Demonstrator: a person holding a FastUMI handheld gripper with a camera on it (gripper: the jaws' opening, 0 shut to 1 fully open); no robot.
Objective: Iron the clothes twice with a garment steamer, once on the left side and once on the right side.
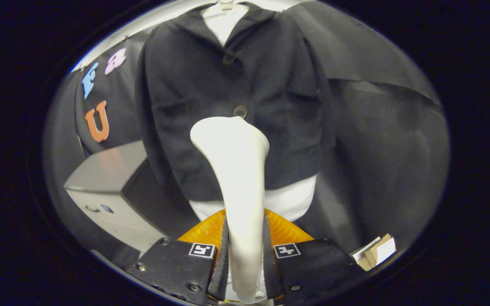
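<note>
A white garment steamer (237, 178) stands upright between my fingers, and my gripper (245, 250) is shut on its handle. Its wide head reaches up in front of the middle of a dark buttoned jacket (236, 97). The jacket hangs on a white hanger (226, 6) over a white undershirt (292, 202), whose hem shows below the jacket. The steamer head sits near the jacket's lower button (240, 111), at the centre line between left and right halves. Whether the head touches the cloth I cannot tell.
A grey box-shaped unit (109, 191) stands to the left of the jacket, below and beside it. Small cardboard and white boxes (377, 250) lie low to the right of my fingers. Dark cloth (389, 127) hangs to the right of the jacket.
</note>
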